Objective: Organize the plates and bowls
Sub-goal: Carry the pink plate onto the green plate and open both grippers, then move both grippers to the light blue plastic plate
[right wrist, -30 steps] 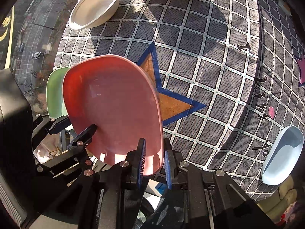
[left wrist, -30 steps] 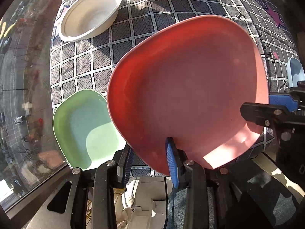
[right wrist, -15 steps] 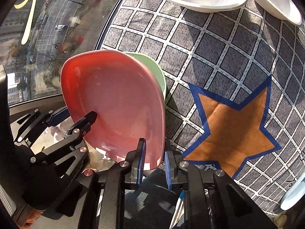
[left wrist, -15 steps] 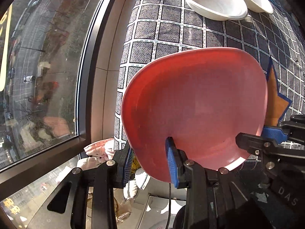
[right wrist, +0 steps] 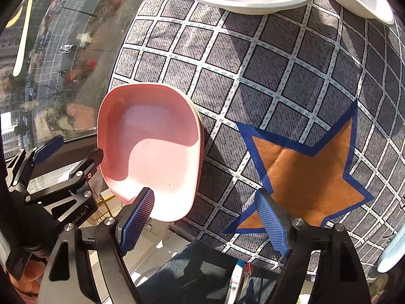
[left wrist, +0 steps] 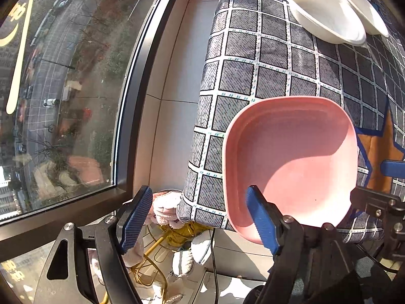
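Note:
A pink plate (left wrist: 291,162) lies at the near left corner of the checked cloth (left wrist: 253,76), overhanging its edge; it also shows in the right wrist view (right wrist: 152,157). It covers the green plate, of which only a thin rim (right wrist: 198,116) shows. My left gripper (left wrist: 200,217) is open, its right finger over the plate's near rim, not clamping it. My right gripper (right wrist: 205,220) is open and empty, just right of the plate. Two white bowls (left wrist: 321,12) (left wrist: 362,7) stand at the far side.
A window (left wrist: 63,76) and white sill (left wrist: 172,101) run along the left of the cloth. A yellow wire frame and plush items (left wrist: 172,230) lie below the cloth edge. A light blue dish (right wrist: 395,250) sits at the far right. An orange star (right wrist: 308,177) marks the cloth.
Both grippers opened and let go of the pink plate. It now rests flat on the green plate at the cloth's corner instead of being held tilted.

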Available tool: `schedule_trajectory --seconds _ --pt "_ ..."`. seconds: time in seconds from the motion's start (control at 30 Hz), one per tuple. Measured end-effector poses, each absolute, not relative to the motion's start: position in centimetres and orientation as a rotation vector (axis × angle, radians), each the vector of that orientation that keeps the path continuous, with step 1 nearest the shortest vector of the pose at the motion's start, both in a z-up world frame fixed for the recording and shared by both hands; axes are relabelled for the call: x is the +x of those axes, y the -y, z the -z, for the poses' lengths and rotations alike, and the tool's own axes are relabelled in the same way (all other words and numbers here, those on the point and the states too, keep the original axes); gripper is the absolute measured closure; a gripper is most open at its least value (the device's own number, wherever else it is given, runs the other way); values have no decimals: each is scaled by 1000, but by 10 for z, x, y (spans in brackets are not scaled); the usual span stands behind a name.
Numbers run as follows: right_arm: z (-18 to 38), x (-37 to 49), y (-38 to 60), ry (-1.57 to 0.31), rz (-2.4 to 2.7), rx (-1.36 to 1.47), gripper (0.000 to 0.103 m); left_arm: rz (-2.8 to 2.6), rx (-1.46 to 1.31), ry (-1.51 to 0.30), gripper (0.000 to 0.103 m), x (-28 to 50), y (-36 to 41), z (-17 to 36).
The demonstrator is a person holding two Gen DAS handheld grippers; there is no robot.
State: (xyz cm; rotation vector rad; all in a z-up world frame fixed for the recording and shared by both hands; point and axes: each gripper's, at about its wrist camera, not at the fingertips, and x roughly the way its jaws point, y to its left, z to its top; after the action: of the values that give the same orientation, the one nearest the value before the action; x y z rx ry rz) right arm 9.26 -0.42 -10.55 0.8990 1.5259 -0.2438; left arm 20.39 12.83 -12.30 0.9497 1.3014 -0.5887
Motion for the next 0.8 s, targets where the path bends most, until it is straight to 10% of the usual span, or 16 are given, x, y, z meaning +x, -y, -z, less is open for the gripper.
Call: schedule_trajectory --seconds 0.8 --pt "86 5 56 -1453 437 956 20 786 932 -1352 23 191 -70 147"
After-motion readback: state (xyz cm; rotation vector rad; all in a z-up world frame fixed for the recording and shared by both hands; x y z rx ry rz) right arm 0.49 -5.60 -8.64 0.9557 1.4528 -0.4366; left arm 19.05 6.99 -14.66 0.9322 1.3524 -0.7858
